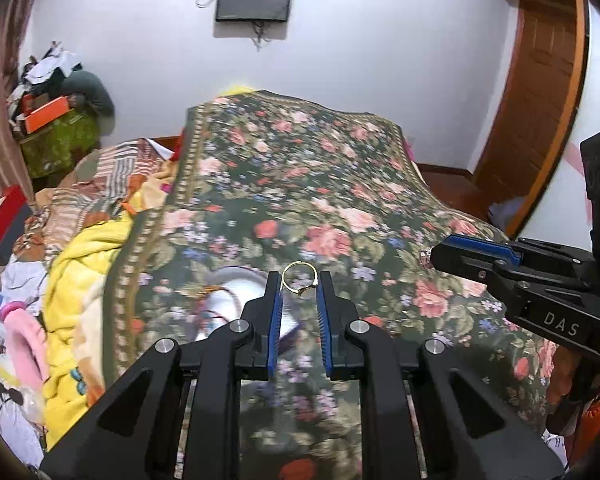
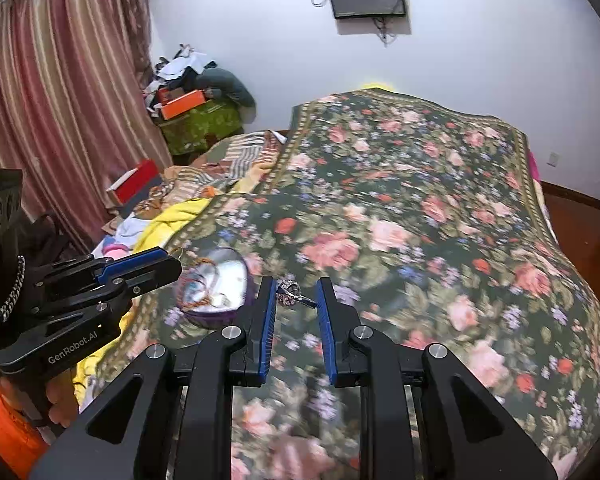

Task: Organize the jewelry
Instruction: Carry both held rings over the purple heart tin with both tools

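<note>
Both sets of jaws are clamped on rings: the left gripper (image 1: 299, 285) pinches a thin gold ring with a small setting (image 1: 299, 280) between its blue pads, and the right gripper (image 2: 296, 293) pinches a silver ring with a dark patterned top (image 2: 291, 293), each held up in the air above the bed.

Biggest thing in shot is the dark green floral bedspread (image 1: 320, 200), filling both views. Beside it lies a yellow fleece blanket (image 1: 84, 276). On the bedspread, under and left of the left gripper's fingers, sits a round purple-rimmed jewellery box with a pale lining (image 2: 216, 288); only the right wrist view shows it whole, with a brownish beaded string coiled inside, while the left wrist view hides half behind a finger. The silver ring reads only as a speck at the right gripper's tip in the left view, and the gold ring cannot be seen from the right.

Count: two grippers, two rings, one box. A chain bracelet (image 2: 4, 304) shows only in the right view.
</note>
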Demonstrator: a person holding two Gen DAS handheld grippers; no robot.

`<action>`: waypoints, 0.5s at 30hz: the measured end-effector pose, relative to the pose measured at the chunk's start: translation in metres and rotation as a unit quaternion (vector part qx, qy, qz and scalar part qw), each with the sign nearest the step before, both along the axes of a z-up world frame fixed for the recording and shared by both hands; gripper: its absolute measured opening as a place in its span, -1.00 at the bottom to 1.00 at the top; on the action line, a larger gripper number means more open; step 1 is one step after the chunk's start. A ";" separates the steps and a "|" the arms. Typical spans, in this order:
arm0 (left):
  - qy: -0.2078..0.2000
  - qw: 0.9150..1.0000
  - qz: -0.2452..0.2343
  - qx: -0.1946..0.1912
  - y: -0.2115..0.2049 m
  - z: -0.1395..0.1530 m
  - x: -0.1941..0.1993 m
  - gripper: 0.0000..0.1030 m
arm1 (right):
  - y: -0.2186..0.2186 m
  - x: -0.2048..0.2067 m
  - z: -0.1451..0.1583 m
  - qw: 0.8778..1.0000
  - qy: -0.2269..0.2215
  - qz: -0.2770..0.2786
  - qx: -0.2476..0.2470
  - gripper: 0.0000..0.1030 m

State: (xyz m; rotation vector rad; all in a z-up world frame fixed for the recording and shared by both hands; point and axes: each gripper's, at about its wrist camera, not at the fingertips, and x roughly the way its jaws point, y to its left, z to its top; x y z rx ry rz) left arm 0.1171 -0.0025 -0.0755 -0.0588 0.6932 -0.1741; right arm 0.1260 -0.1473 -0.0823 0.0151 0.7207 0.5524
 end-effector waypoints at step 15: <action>-0.008 0.999 0.040 -0.013 0.055 -0.007 -0.003 -0.70 | 0.074 0.007 -0.002 0.998 -0.004 0.054 -0.017 -0.65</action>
